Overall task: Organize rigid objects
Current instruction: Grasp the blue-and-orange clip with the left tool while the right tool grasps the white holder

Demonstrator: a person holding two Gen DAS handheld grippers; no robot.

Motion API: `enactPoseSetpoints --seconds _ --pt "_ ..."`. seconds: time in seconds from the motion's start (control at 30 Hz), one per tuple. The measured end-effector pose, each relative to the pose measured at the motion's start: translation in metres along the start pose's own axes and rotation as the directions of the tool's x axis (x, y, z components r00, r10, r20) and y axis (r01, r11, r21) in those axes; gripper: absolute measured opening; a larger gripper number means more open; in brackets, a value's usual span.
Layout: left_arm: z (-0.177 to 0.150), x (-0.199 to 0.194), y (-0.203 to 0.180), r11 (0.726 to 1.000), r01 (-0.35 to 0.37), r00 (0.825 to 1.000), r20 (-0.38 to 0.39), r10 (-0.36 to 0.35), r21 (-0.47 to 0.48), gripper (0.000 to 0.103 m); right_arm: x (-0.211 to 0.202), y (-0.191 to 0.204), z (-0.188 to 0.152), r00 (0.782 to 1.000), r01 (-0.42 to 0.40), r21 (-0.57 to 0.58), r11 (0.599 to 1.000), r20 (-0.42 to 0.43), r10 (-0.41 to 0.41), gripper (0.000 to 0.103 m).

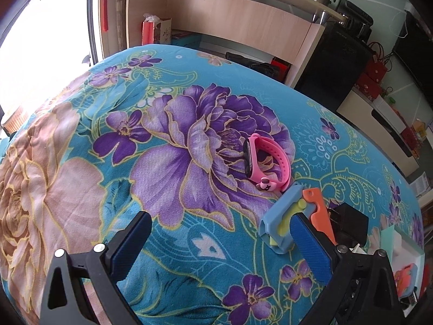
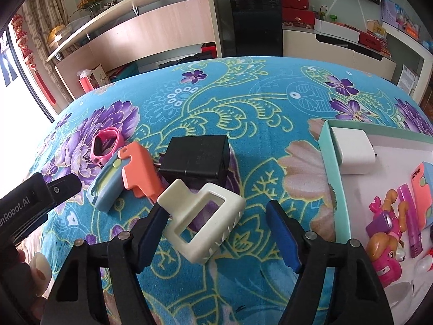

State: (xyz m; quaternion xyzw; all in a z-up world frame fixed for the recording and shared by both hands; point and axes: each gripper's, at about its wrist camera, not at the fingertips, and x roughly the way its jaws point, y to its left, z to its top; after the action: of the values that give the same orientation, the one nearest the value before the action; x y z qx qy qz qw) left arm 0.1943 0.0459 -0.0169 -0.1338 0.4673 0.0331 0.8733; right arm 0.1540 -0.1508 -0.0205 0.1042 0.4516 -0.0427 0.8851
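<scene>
On the soft floral blanket point(image 2: 243, 103), your right gripper point(image 2: 216, 233) has its fingers apart around the cream plastic frame point(image 2: 201, 216); close off-centre and it may twist away, missing the teal-rimmed white tray point(image 2: 328, 162). Your left gripper point(image 1: 216, 243), fingers apart, could nudge the blue-and-yellow clip point(image 1: 281, 224).

Both tools point(image 1: 213, 243) point(image 2: 216, 235) are black-framed with blue ribbed pads and silver screws.
</scene>
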Motion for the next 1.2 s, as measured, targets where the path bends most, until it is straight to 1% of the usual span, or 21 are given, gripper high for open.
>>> enactPoseSetpoints --seconds 0.07,0.13,0.2,0.37,0.43,0.53,0.7,0.87,1.0,1.07,1.17,1.2 --pt "0.001 0.002 -0.007 1.0 0.012 1.0 0.003 -0.012 0.015 0.103 0.0 -0.002 0.0 1.0 0.0 0.002 1.0 0.004 0.0 0.068" --pt "0.002 0.004 -0.014 0.999 0.024 1.0 0.006 -0.024 0.035 0.103 -0.001 -0.005 0.0 1.0 0.006 0.007 1.0 0.008 -0.006 0.061" --pt "0.002 0.006 -0.022 0.998 0.034 0.999 0.008 -0.034 0.059 0.103 -0.002 -0.009 0.001 1.0 0.005 0.018 1.0 0.009 -0.005 0.058" --pt "0.0 0.011 -0.043 0.991 0.058 0.998 0.001 -0.059 0.123 0.103 -0.003 -0.013 0.002 1.0 -0.02 0.029 0.999 0.01 0.019 0.058" --pt "-0.001 0.013 -0.049 0.988 0.055 0.998 -0.003 -0.056 0.145 0.103 -0.005 -0.014 0.002 1.0 -0.029 0.032 0.999 0.01 0.029 0.058" --pt "-0.003 0.019 -0.056 0.985 0.033 0.999 -0.013 -0.032 0.167 0.103 -0.007 -0.014 0.002 0.999 -0.037 0.031 0.999 0.012 0.037 0.058" --pt "-0.003 0.025 -0.065 0.982 0.04 0.999 -0.013 -0.038 0.186 0.103 -0.007 -0.013 0.002 0.999 -0.04 0.024 0.999 0.01 0.04 0.058" --pt "-0.006 0.031 -0.073 0.977 0.025 1.0 -0.018 -0.021 0.211 0.103 -0.006 -0.013 0.002 0.999 -0.042 0.023 0.999 0.008 0.042 0.058" --pt "-0.006 0.03 -0.071 0.979 0.014 1.0 -0.016 -0.011 0.204 0.103 -0.006 -0.013 0.002 0.999 -0.042 0.02 0.999 0.007 0.042 0.058" --pt "-0.006 0.029 -0.069 0.98 0.017 1.0 -0.018 -0.013 0.201 0.102 -0.006 -0.013 0.002 0.999 -0.042 0.021 0.999 0.007 0.042 0.058" --pt "-0.005 0.027 -0.064 0.981 0.028 0.999 -0.022 -0.024 0.19 0.092 -0.006 -0.013 0.002 0.999 -0.043 0.02 0.999 0.007 0.043 0.058" --pt "-0.004 0.026 -0.062 0.982 0.033 0.999 -0.023 -0.03 0.187 0.087 -0.006 -0.013 0.002 0.999 -0.044 0.019 0.999 0.006 0.044 0.058"
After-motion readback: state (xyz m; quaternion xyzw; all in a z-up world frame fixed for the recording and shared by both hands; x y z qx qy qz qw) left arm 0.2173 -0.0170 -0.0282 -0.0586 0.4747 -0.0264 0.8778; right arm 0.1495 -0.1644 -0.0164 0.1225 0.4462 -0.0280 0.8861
